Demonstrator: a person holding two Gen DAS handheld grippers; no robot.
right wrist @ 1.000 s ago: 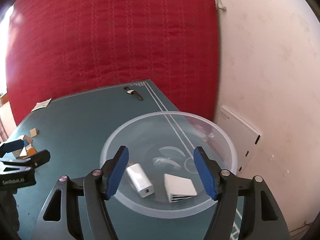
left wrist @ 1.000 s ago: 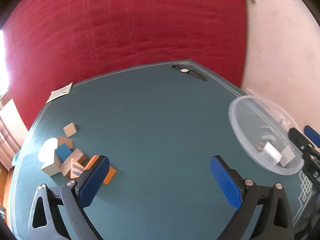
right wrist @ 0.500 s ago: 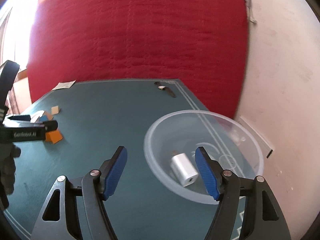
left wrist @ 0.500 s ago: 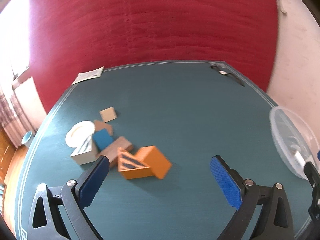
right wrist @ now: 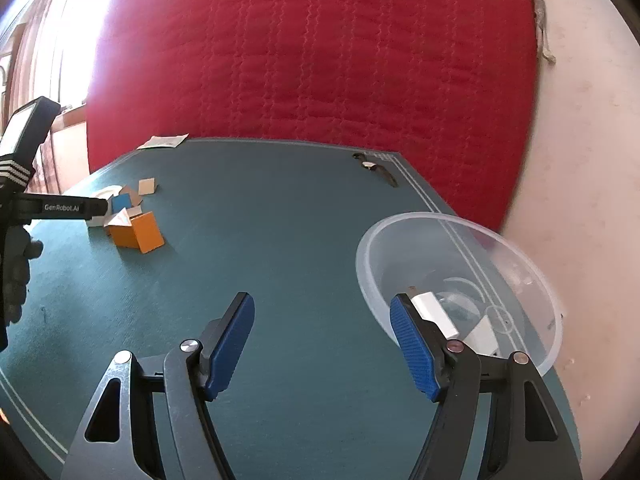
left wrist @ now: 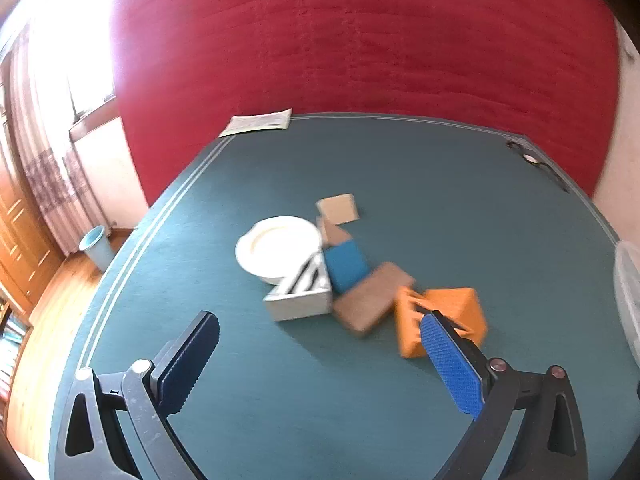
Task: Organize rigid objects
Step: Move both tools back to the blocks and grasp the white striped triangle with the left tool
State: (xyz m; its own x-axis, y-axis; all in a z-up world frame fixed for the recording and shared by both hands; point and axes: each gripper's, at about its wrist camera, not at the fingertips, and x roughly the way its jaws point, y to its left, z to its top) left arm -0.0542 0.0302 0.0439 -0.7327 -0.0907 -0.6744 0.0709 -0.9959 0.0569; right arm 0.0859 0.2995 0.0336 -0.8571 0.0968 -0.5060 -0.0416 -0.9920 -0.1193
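Note:
A pile of blocks lies on the teal table (left wrist: pixel 280 400): an orange block (left wrist: pixel 444 320), a brown block (left wrist: pixel 372 296), a blue block (left wrist: pixel 346 266), a white striped block (left wrist: pixel 302 294) and a tan tile (left wrist: pixel 338 208), beside a white plate (left wrist: pixel 278 248). My left gripper (left wrist: pixel 320 364) is open and empty, just in front of the pile. My right gripper (right wrist: pixel 322 344) is open and empty, left of a clear plastic bowl (right wrist: pixel 516 248) that holds two white objects (right wrist: pixel 434 312). The pile also shows in the right wrist view (right wrist: pixel 136 232).
A wristwatch (right wrist: pixel 376 170) lies near the table's far right corner. A paper sheet (left wrist: pixel 258 122) lies at the far edge. A red quilted cover hangs behind the table. A blue bin (left wrist: pixel 98 246) stands on the floor at left.
Both grippers have swung left. The block pile has come from the left edge to the middle of the left view. The bowl has shifted right, away from between the right fingers.

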